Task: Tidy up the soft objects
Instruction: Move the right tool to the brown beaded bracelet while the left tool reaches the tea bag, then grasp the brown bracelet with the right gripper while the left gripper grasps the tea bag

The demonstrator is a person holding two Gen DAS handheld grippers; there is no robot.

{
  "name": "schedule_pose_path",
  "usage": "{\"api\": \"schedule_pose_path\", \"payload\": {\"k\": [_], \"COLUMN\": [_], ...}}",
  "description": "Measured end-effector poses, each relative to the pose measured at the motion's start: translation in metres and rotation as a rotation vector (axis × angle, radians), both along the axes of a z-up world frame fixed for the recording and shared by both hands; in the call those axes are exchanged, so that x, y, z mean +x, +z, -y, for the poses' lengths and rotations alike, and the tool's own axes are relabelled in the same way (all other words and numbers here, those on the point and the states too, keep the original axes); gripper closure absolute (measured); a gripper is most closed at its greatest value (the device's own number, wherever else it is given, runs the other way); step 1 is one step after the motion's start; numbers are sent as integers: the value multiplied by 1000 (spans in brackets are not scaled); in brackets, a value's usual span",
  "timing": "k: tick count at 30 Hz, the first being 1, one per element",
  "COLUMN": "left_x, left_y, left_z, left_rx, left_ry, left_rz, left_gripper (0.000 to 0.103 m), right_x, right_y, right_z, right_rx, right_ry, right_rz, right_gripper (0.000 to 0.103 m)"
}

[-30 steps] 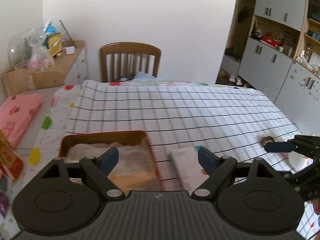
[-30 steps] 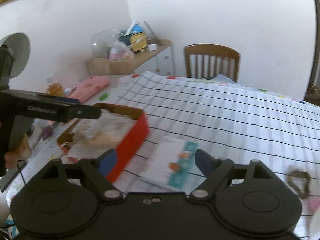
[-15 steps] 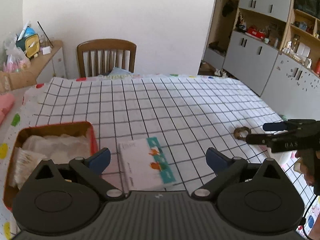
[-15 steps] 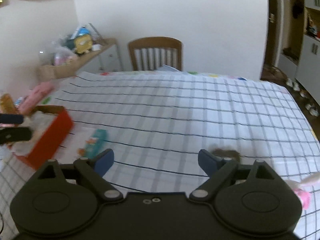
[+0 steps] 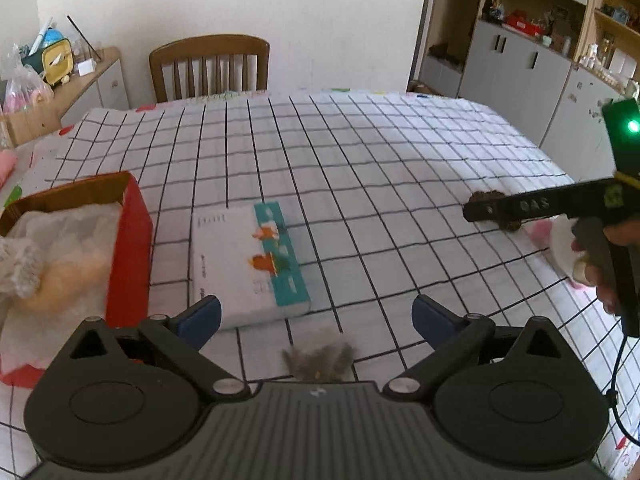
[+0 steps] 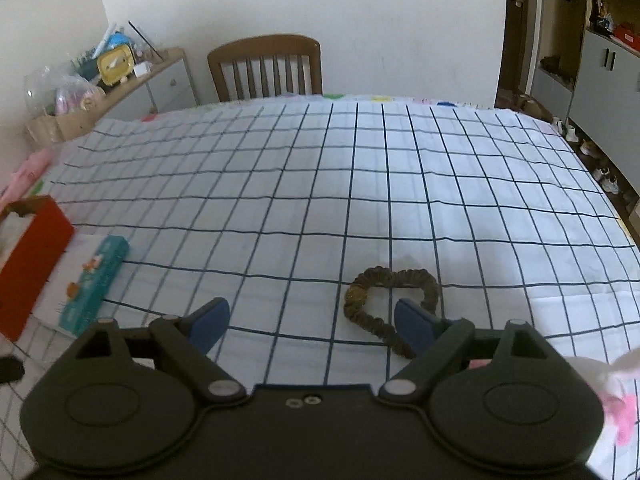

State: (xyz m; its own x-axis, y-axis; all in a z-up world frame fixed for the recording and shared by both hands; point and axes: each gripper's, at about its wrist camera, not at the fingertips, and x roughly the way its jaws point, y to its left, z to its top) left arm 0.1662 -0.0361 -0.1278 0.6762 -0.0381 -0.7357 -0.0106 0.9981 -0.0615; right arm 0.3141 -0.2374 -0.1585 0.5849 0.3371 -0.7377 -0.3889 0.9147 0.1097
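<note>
Both views swung right; scrunchie [image 6: 390, 308] half-hidden behind jaws

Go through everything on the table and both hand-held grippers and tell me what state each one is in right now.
Left hand-held gripper: open, nothing between its fingers.
Right hand-held gripper: open, empty, over the scrunchie.
Brown scrunchie: lying flat on the checked tablecloth, ungripped.
Red box: open-topped, holding soft white and beige items.
Tissue pack: lying flat beside the red box.
Grey fluffy item: on the cloth, partly hidden by the left hand-held gripper.
</note>
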Motion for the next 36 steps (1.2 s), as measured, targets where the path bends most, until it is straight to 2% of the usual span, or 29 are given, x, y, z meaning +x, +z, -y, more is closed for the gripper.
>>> {"api": "schedule_pose_path", "payload": {"k": [6, 9, 17, 21, 22, 24, 26, 29, 31, 33, 36], "left_x": [4, 5, 9, 10, 11, 10, 10, 10, 10, 11, 9], "left_y": [-17, -23, -37, -42, -43, -44, -44, -43, -43, -42, -41], "left_z": [-1, 3, 6, 10, 10, 11, 14, 14, 14, 12, 9], "left_rx": [-34, -10, -8, 22, 23, 26, 46, 53, 61, 63, 57], "left_ry": [50, 61, 78, 74, 73, 69, 62, 64, 68, 68, 75], "left_rz": [-51, -64, -113, -143, -146, -149, -146, -145, -145, -141, -134], "left_gripper": [1, 1, 4, 26, 28, 38, 43, 50, 59, 73, 79], "right_x": [19, 25, 34, 34, 34, 33, 32, 31, 29, 26, 20], "right_y": [-14, -19, -27, -27, -27, -27, -26, -26, -25, -25, -22], "right_z": [-11, -12, -13, -13, -13, -13, -12, -11, -12, -14, -14], "right_rx": [-43, -46, -77, -97, -100, -106, -106, -107, -113, -117, -112], "right_ry": [-14, -19, -31, -31, -30, -31, -30, -22, -11, 3, 16], "right_rz": [-33, -43, -46, -28, -25, -16, -12, -10, -7, -1, 22], "right_gripper": [23, 27, 38, 49, 53, 61, 74, 85, 89, 89, 90]}}
